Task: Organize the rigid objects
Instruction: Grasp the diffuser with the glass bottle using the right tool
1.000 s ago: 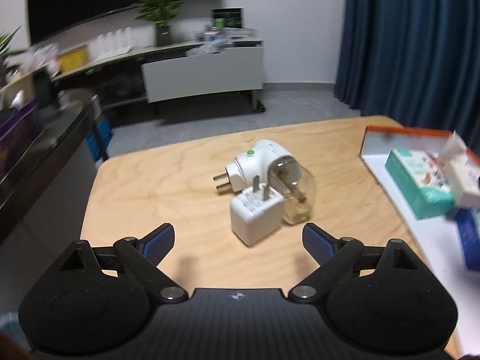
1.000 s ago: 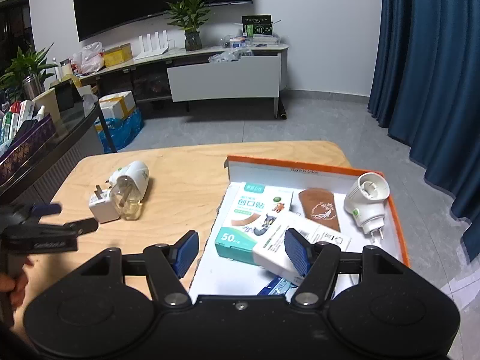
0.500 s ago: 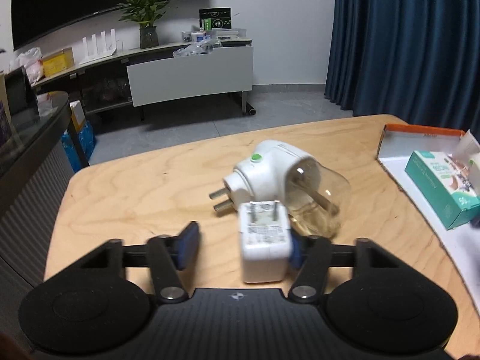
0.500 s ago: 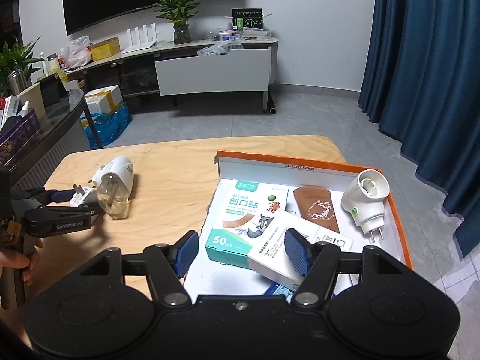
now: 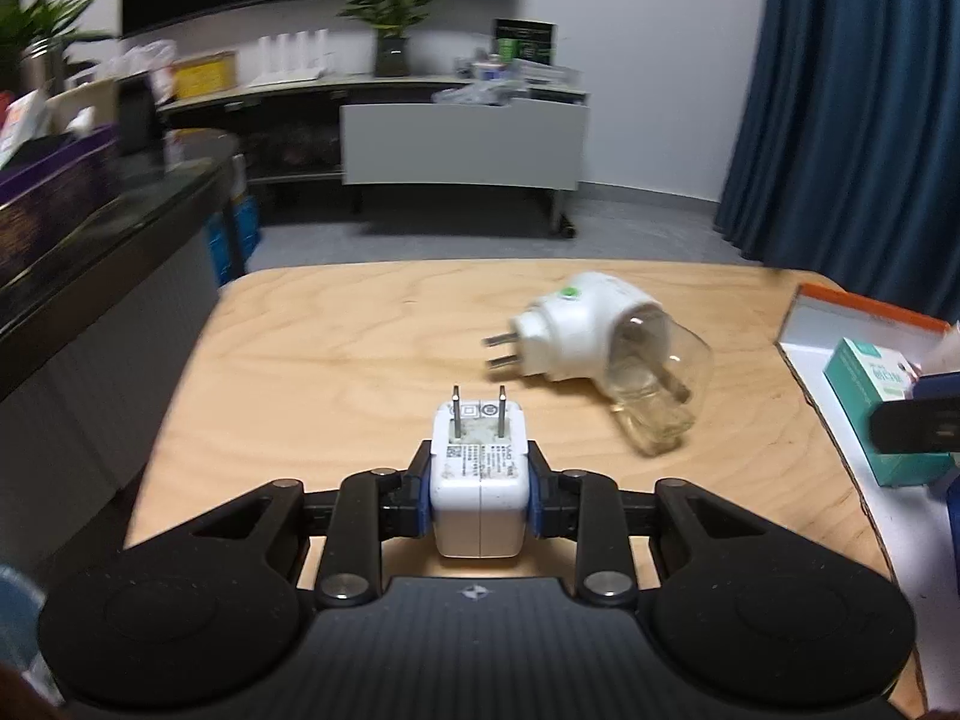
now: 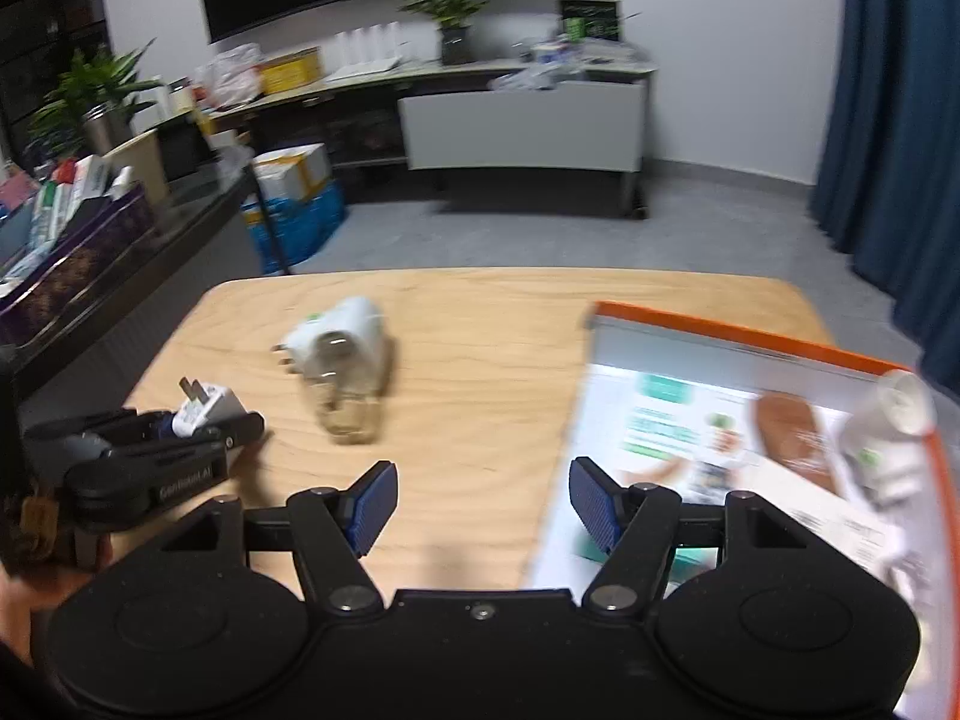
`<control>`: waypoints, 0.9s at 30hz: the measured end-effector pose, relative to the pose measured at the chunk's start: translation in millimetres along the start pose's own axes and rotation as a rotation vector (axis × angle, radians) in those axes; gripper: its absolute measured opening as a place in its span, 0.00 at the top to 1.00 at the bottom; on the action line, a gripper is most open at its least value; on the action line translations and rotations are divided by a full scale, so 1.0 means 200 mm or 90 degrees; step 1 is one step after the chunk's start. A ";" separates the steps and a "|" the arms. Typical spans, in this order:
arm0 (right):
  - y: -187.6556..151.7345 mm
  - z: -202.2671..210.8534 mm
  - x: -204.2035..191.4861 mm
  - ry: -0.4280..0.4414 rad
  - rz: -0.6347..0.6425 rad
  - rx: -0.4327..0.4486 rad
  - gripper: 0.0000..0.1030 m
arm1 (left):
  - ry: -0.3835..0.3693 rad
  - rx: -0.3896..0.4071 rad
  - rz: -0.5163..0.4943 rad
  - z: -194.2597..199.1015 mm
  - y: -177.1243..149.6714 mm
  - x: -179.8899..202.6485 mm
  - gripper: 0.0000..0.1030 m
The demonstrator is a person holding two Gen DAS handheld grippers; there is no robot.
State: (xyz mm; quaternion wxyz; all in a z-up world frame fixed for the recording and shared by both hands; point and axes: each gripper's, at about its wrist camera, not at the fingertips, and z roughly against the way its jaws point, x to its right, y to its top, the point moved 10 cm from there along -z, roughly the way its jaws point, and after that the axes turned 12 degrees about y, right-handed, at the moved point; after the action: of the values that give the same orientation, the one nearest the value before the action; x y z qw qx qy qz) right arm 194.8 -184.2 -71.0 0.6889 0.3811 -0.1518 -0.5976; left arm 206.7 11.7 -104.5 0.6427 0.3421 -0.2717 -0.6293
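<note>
My left gripper (image 5: pixel 480 495) is shut on a white two-prong charger (image 5: pixel 479 477), its prongs pointing away from me, just above the wooden table (image 5: pixel 336 354). The right wrist view shows that same left gripper (image 6: pixel 192 426) and charger (image 6: pixel 207 408) at the left. A white plug-in vaporizer with a clear bottle (image 5: pixel 606 354) lies on its side ahead and to the right, also visible as the vaporizer (image 6: pixel 345 366) in the right wrist view. My right gripper (image 6: pixel 483 501) is open and empty over the table, beside the orange-edged box (image 6: pixel 720 336).
The orange-edged box (image 5: pixel 864 306) at the right holds a green carton (image 5: pixel 882 414), a brown sachet (image 6: pixel 792 432) and a second white plug-in device (image 6: pixel 888 438). A dark glass-topped counter (image 5: pixel 90 252) stands left of the table. Floor, a low cabinet and blue curtains lie beyond.
My left gripper has closed on the charger and drawn it away from the vaporizer. My right gripper has swung left, from over the box toward the table's middle, its opening unchanged.
</note>
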 end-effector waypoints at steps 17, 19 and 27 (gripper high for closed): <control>0.19 -0.70 -0.23 0.040 0.121 -0.106 0.16 | 0.007 0.016 0.080 0.15 0.01 -0.16 0.71; 0.19 -0.73 -0.23 0.053 0.117 -0.109 0.19 | 0.004 0.016 0.080 0.15 0.01 -0.16 0.71; 0.16 -0.61 -0.21 0.031 0.094 -0.071 0.34 | 0.002 0.020 0.092 0.19 0.02 -0.16 0.71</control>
State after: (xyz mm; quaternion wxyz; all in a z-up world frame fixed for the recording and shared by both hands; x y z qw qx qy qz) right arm 288.3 -103.6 -118.3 0.7545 0.3444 -0.1291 -0.5436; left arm 177.6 39.2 -75.3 0.6815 0.3325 -0.3043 -0.5765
